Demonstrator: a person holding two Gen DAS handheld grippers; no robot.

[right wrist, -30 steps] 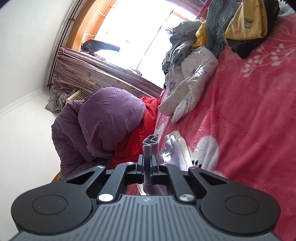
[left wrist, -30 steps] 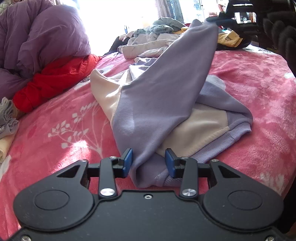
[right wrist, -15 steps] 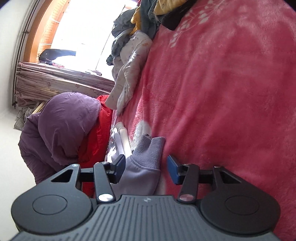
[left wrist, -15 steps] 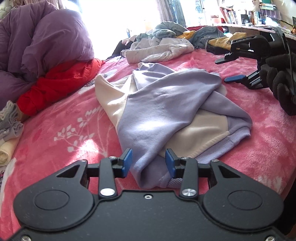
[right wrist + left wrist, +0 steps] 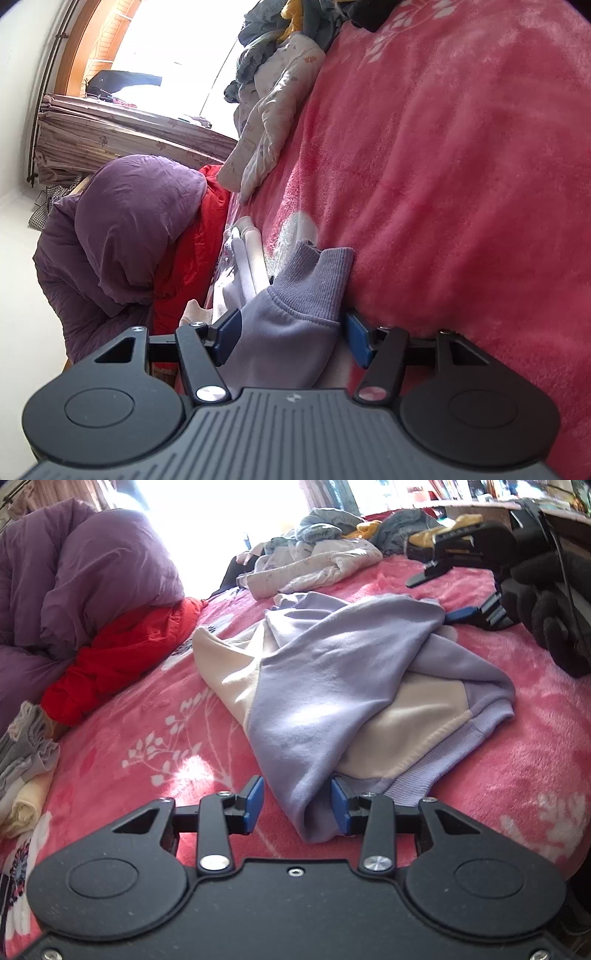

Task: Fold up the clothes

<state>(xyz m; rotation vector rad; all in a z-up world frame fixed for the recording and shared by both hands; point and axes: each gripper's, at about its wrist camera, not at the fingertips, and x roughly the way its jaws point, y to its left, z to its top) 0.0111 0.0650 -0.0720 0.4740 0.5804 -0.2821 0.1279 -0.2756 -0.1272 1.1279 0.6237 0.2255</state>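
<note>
A lilac and cream fleece sweatshirt (image 5: 343,686) lies crumpled in the middle of the pink plush floral blanket (image 5: 517,775) covering the bed, its ribbed hem toward the near edge. The left gripper (image 5: 296,805) has its blue-padded tongs apart, one lilac fold lying loosely between them, gripped by neither. The right gripper (image 5: 293,334) also stands spread; the ribbed lilac cuff (image 5: 321,273) rests between its pads, unclamped.

Only the left wrist view shows the whole garment, along with the right gripper held in a black-gloved hand (image 5: 546,602) at the garment's far right corner. Only the right wrist view shows the cuff close up.

A purple duvet (image 5: 85,576) over a red quilt (image 5: 122,657) crowds the bed's left edge. A heap of unfolded clothes (image 5: 325,550) fills the far edge. Bare blanket lies open left and right of the sweatshirt.
</note>
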